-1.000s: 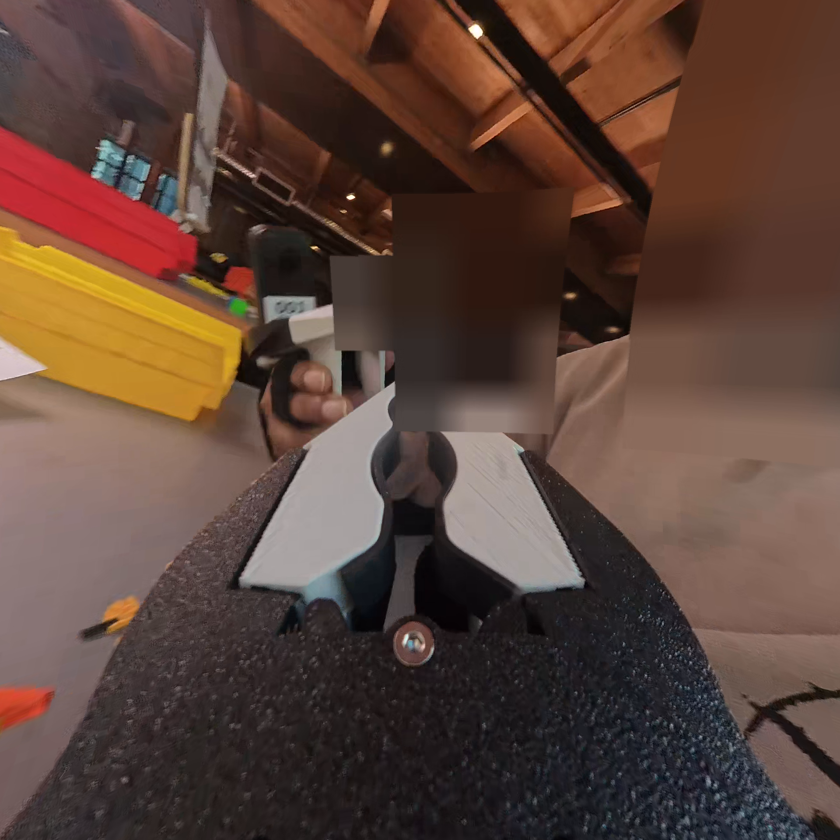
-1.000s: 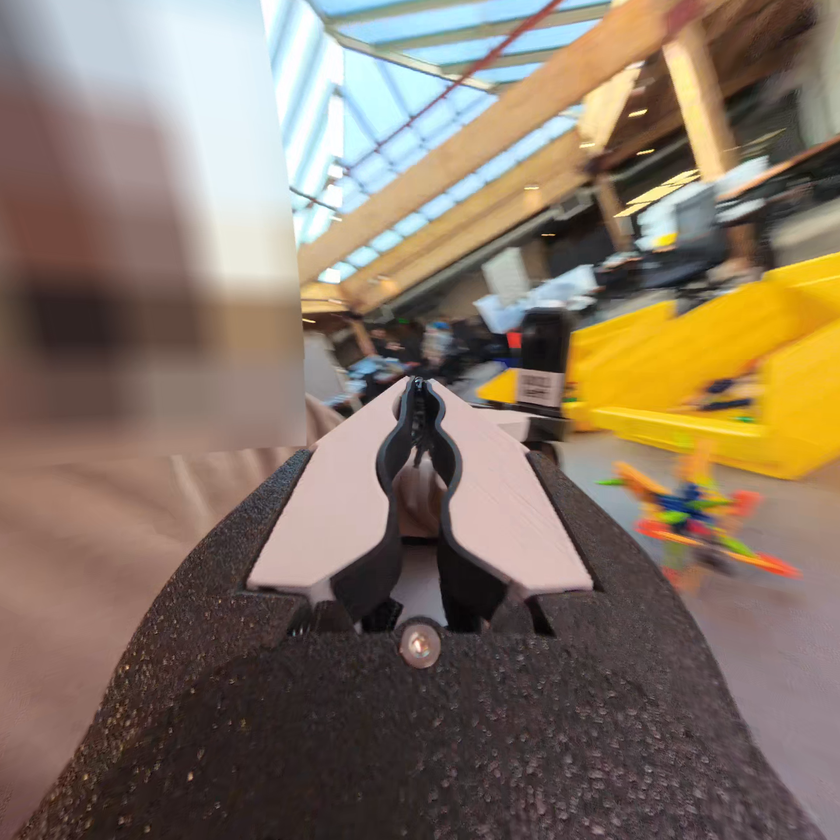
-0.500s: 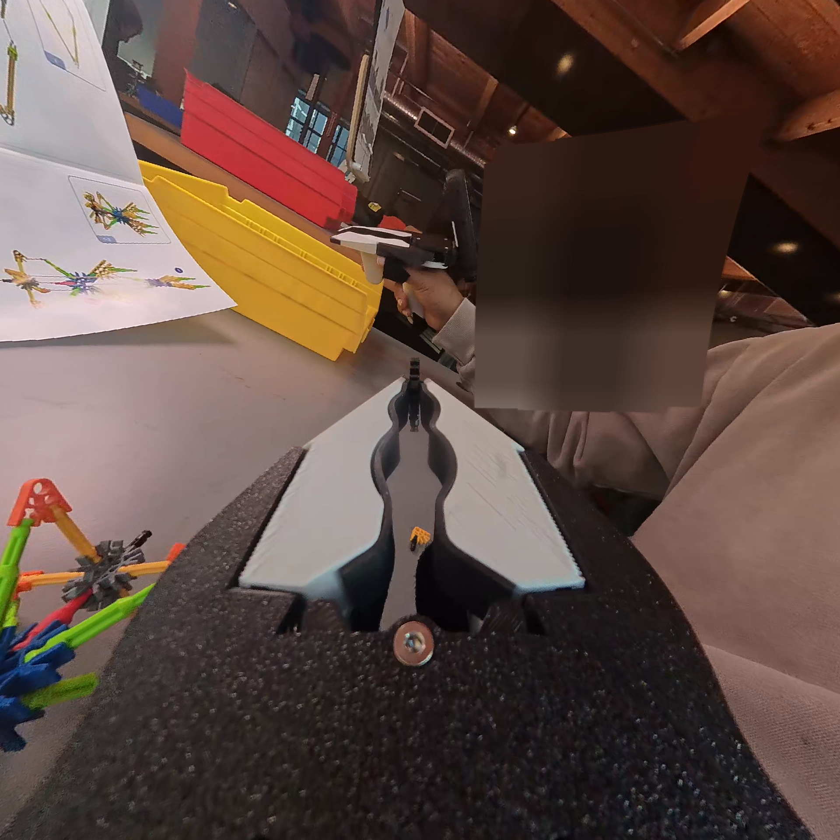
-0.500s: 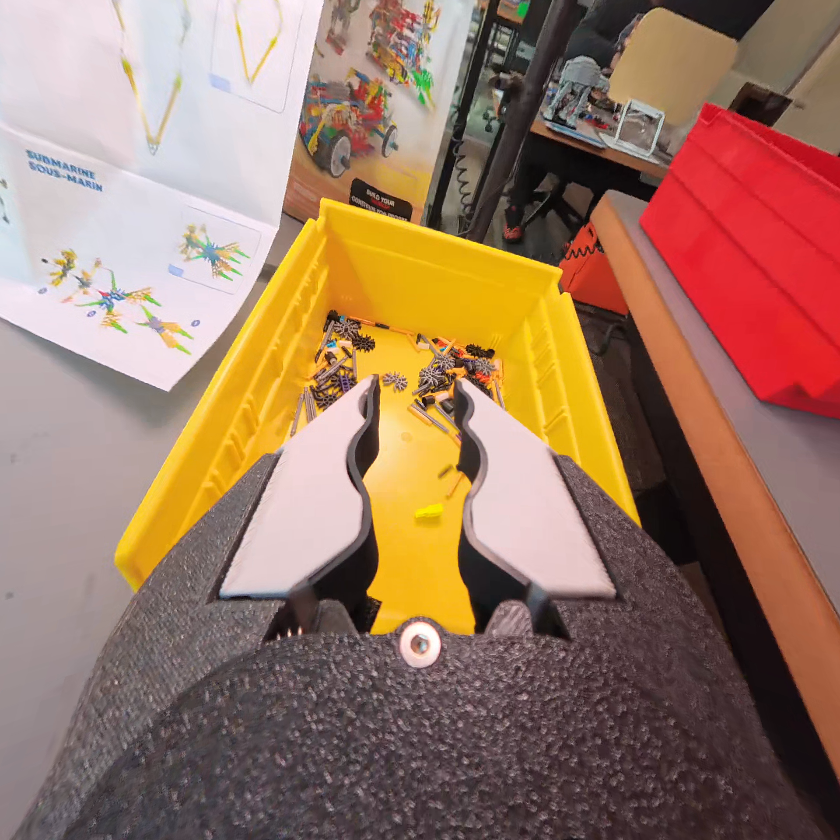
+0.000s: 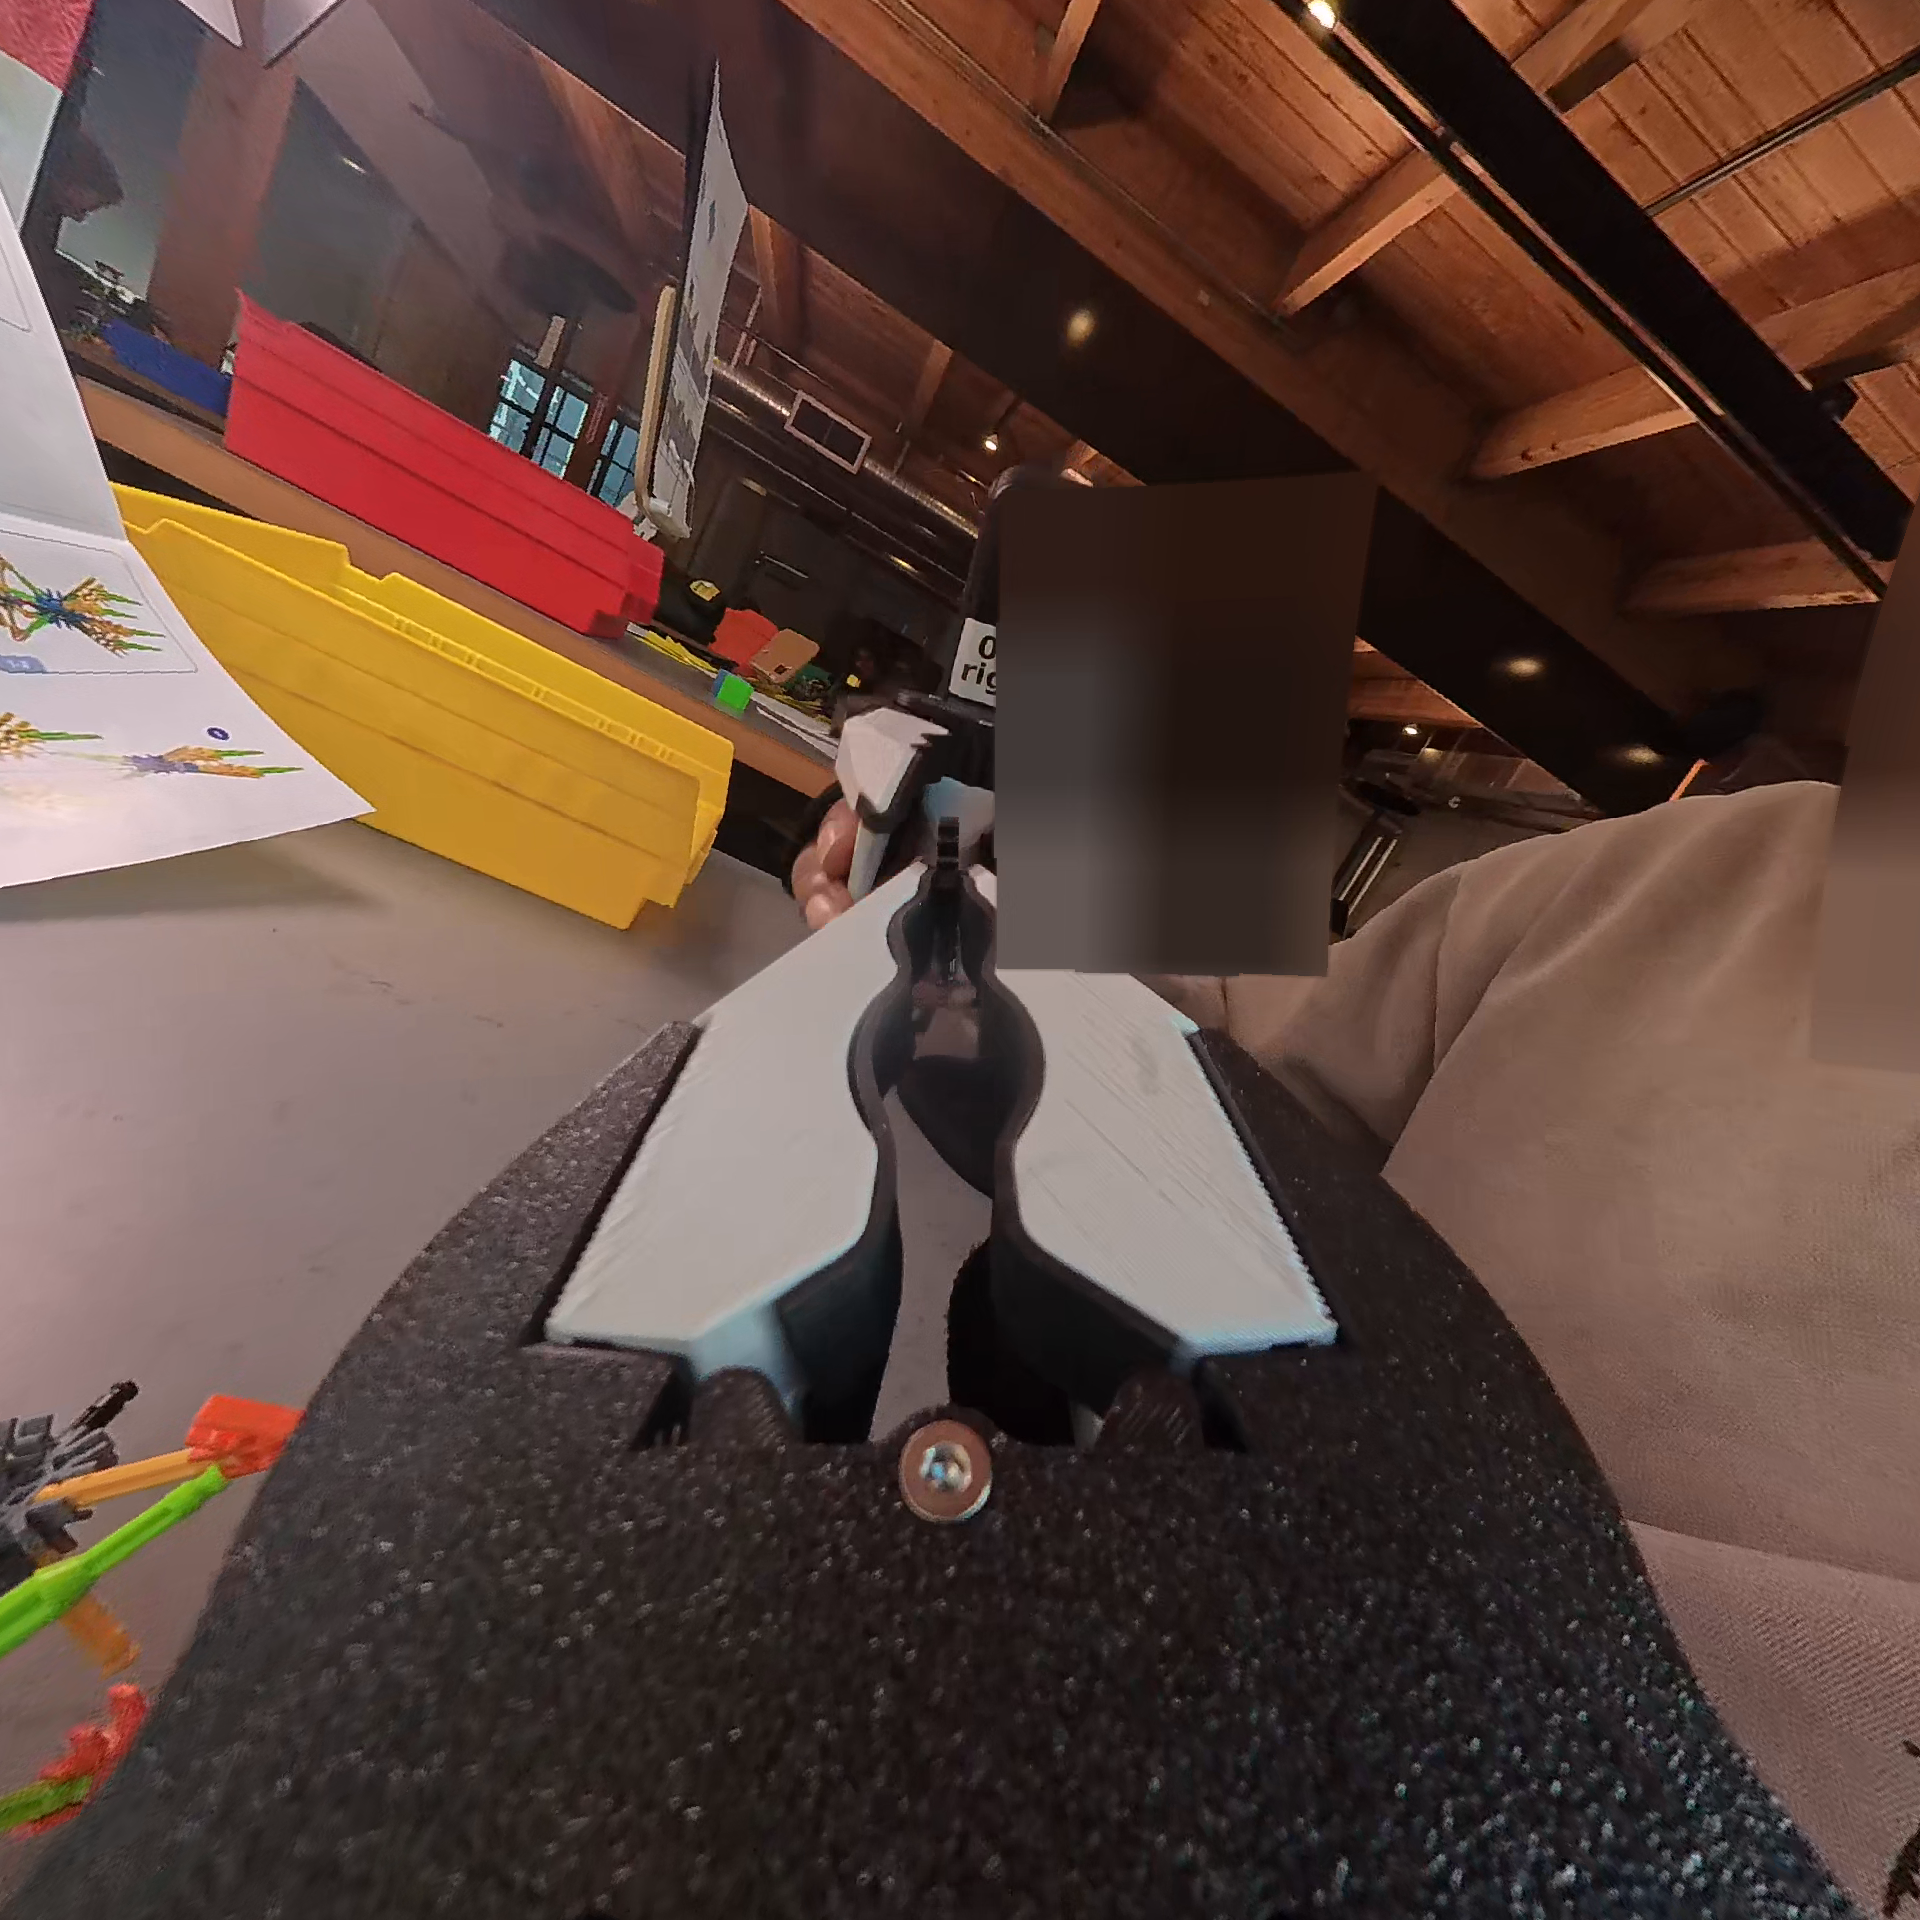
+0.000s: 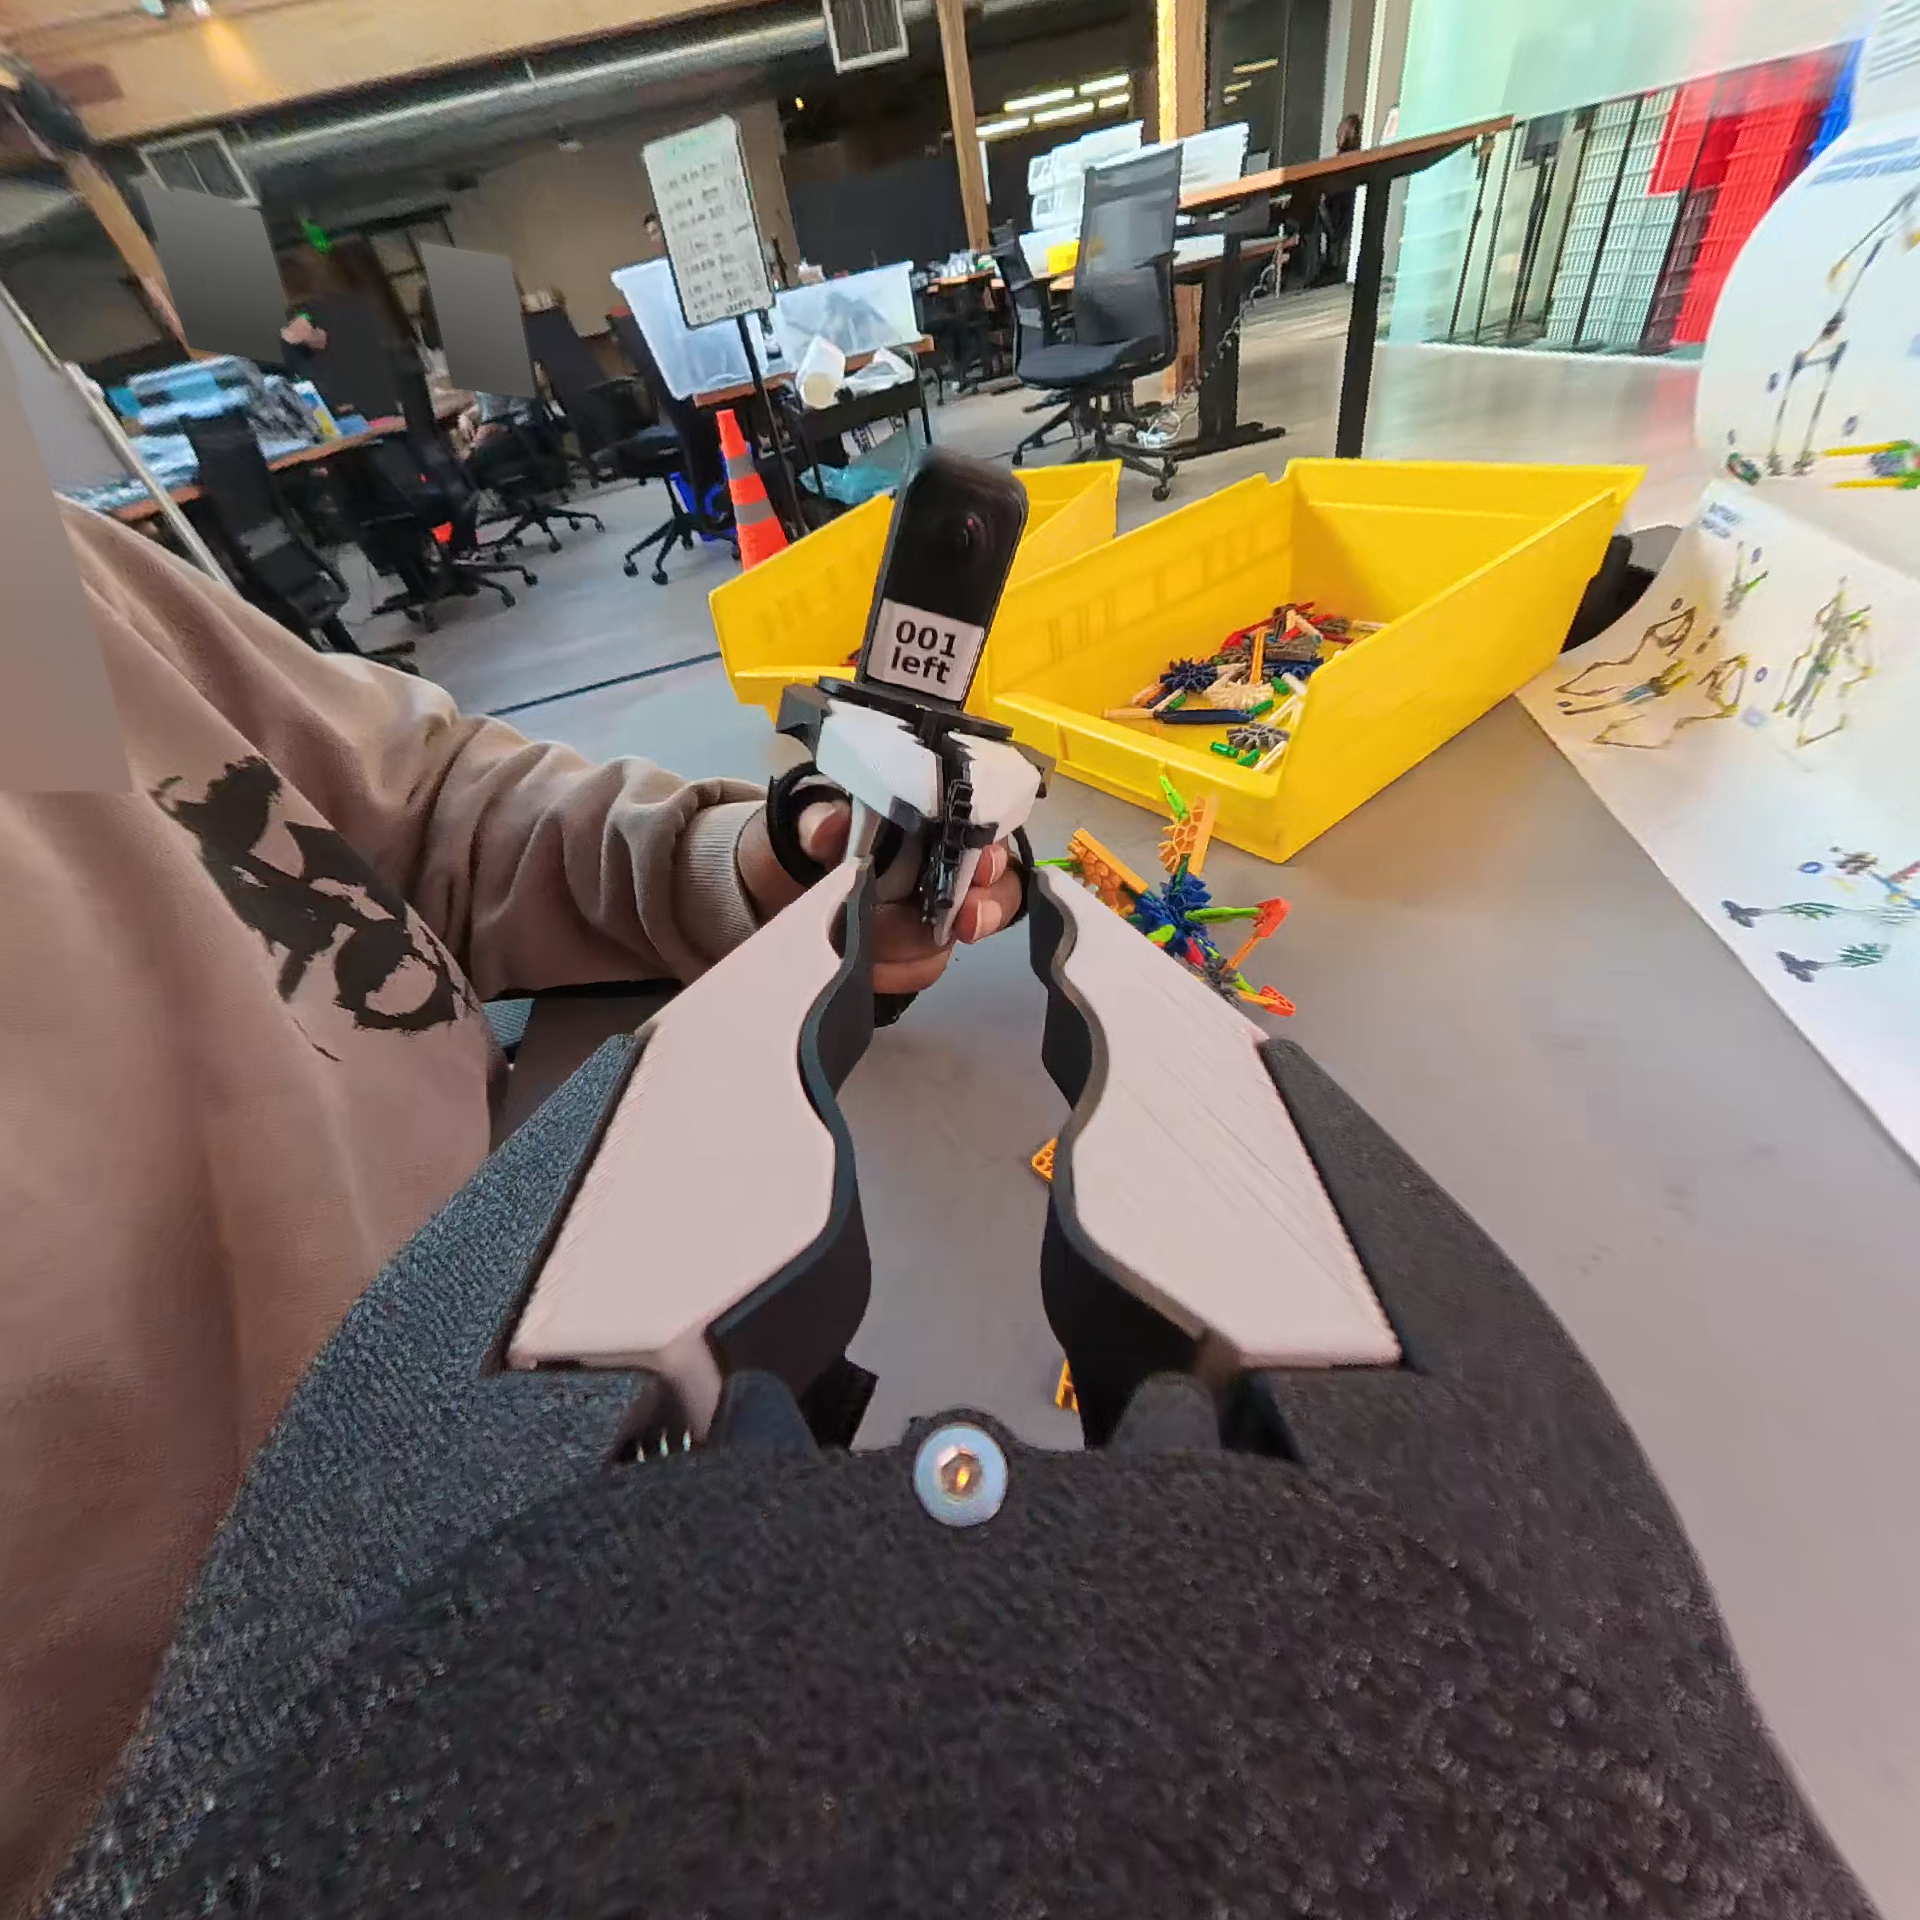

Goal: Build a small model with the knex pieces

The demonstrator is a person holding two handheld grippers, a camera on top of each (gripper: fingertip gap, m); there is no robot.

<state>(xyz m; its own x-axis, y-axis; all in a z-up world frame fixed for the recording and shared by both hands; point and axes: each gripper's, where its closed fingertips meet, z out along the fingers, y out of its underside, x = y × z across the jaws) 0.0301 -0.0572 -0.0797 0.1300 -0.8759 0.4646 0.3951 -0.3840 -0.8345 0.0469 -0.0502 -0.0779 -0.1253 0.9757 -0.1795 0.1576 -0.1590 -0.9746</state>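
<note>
The slim black ridged plastic piece (image 5: 948, 847) is pinched at the tips of the left hand-held gripper (image 5: 948, 883), whose jaws are closed on it. From the right wrist view its long axis stands nearly upright, slightly tilted. It is seen straight ahead of the right hand-held gripper (image 6: 945, 894), which is spread wide and empty; whether they touch cannot be told. A spiky model of bright rods and connectors (image 6: 1184, 914) is seen to the right on the smooth grey surface (image 6: 1558, 1039), before a glossy yellow plastic bin (image 6: 1403, 727) holding loose parts.
</note>
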